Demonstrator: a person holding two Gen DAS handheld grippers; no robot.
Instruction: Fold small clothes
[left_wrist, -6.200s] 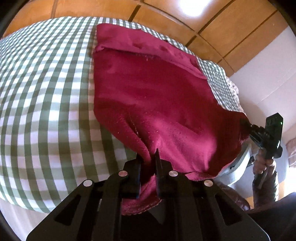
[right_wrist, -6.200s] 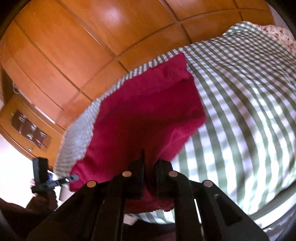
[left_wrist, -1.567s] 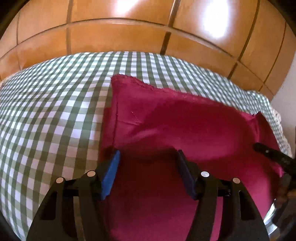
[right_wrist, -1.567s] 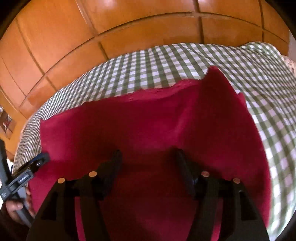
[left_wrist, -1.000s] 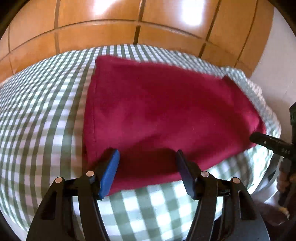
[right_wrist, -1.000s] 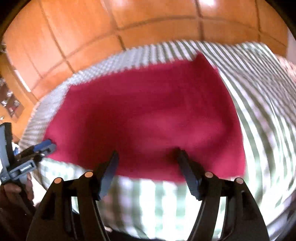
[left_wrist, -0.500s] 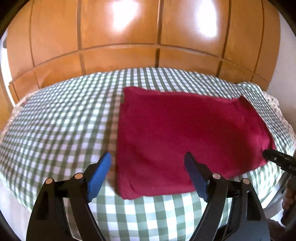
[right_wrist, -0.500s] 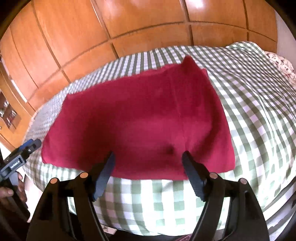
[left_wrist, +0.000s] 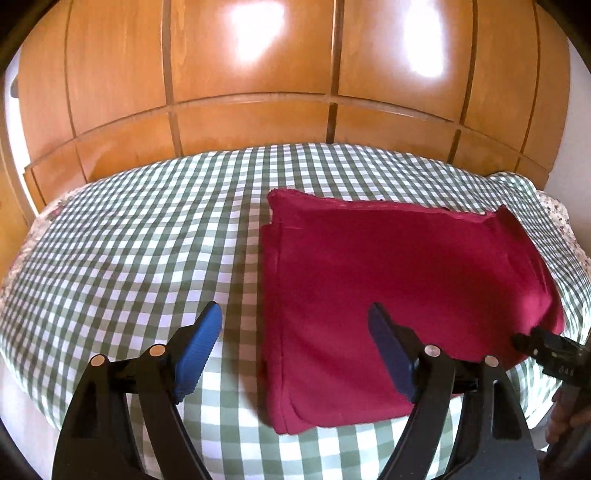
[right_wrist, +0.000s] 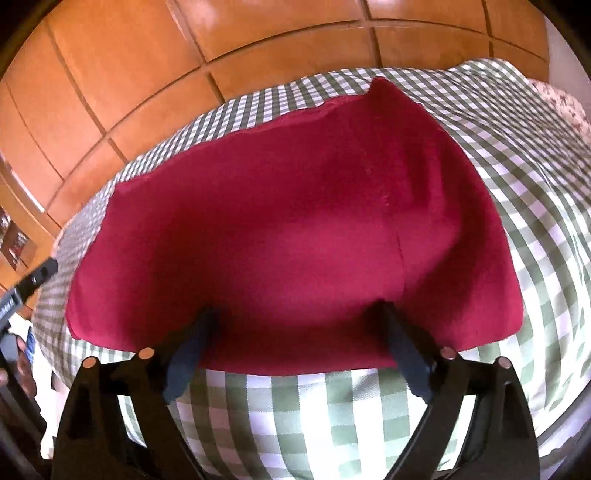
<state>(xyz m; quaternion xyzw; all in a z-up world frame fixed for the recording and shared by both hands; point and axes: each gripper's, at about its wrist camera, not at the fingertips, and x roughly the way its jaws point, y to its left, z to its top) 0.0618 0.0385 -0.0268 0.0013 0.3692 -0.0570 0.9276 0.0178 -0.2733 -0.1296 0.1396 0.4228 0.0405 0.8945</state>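
garment: a dark red, soft knit piece of clothing lies folded into a rough rectangle with doubled layers, flat on the bed, nothing gripping it. its near edge runs close to the near side of the bed, and a stitched hem shows along its far edge.
garment from the right: the same red cloth fills the middle of the right wrist view, with a seam line running down its right part and one far corner sticking up as a small point.
bed cover: a green and white checked cotton cover is spread over the bed beneath the garment. bare checks lie wide to the garment's left in the left wrist view and to its right in the right wrist view.
left gripper: the black two-finger tool with blue ribbed pads hangs above the garment's near left corner, jaws released and spread wide, having just been opening. only air lies between the pads, and the cloth's left edge sits below the gap.
right gripper: the black two-finger tool with dark pads hovers over the near edge of the garment, jaws released and just been widening, nothing pinched. its fingertips overlap the red cloth's edge in the view, and i cannot tell whether they touch it.
backdrop: glossy orange-brown wooden wardrobe panels stand behind the bed.
edge detail: a floral-print fabric peeks out at the far right corner of the bed.
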